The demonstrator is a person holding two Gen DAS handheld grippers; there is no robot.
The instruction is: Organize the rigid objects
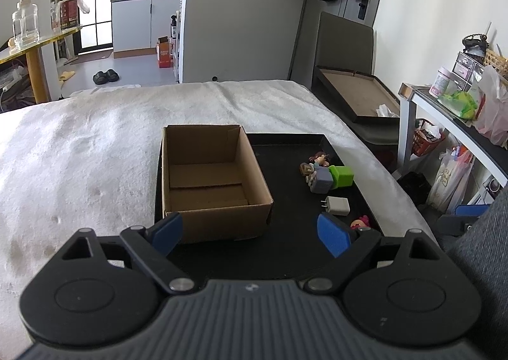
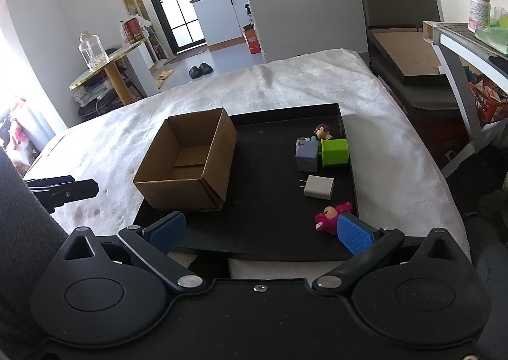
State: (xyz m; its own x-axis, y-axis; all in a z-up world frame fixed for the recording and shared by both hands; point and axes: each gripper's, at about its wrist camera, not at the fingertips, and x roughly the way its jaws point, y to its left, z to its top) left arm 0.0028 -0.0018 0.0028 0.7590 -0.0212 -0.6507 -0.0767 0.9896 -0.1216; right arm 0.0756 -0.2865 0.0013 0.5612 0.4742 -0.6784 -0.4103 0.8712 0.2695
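With both my left gripper (image 1: 250,234) and right gripper (image 2: 260,231) wide open and empty, the pink figurine (image 2: 331,215) at 2 o'clock risks being knocked aside by my right fingertip (image 2: 354,233).

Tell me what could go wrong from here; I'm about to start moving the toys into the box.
1. The grey cube, green cube and small figure sit pressed together, so grabbing one may knock the others.
2. The pink toy lies at the tray edge beside the right tongs; a nudge could push it off.
3. The empty box looks light and could slide if bumped.
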